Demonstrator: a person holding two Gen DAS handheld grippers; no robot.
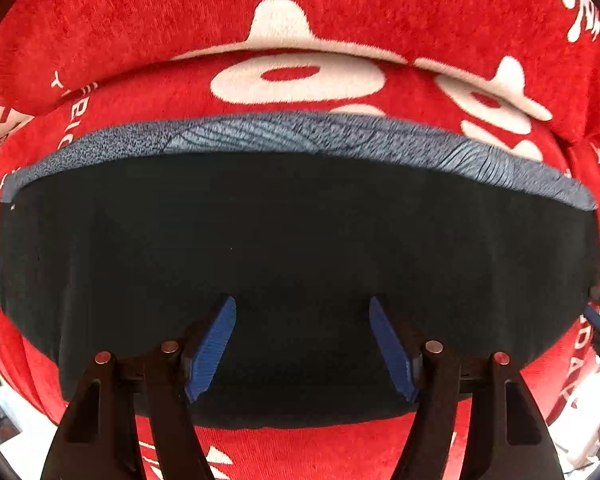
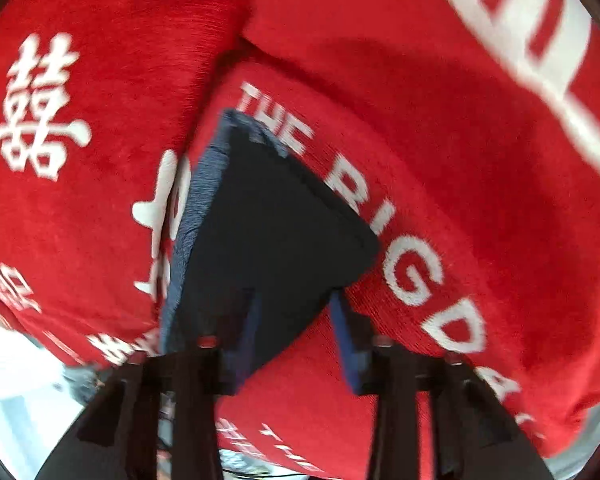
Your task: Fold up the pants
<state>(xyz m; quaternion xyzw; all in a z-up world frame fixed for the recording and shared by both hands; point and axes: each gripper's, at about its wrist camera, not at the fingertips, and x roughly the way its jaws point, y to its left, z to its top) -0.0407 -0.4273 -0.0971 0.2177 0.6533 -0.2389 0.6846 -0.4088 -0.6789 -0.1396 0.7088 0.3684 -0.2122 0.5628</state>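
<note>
Pants, dark navy and of soft knit cloth (image 1: 292, 248), lie as a compact folded packet on the red plush blanket printed with white lettering and symbols (image 1: 340, 8) that carries everything.

From our left wrist view we see the packet spread flat, its ribbed grey-blue waistband (image 1: 300, 132) along the far edge, toward the blanket's raised fold. Our left gripper (image 1: 303, 344) hangs over the near edge with its blue ridged pads (image 1: 212, 348) spread wide; nothing lies between them.

From our right wrist view, which is blurred, the same packet shows as a dark wedge, its corner pointing toward the "THE BIG DAY" lettering (image 2: 384, 224). Our right gripper (image 2: 296, 332) stands with jaws apart astride the packet's near corner, not clamped; whether its pads touch the cloth we cannot tell.

We judge the cloth light, limp and unbreakable, stiffened a little by its stacked layers. The plush beneath probably drags on it. We would pinch through all layers at a folded edge or at the thicker waistband, one gripper to each end, so the layers do not slide apart.
</note>
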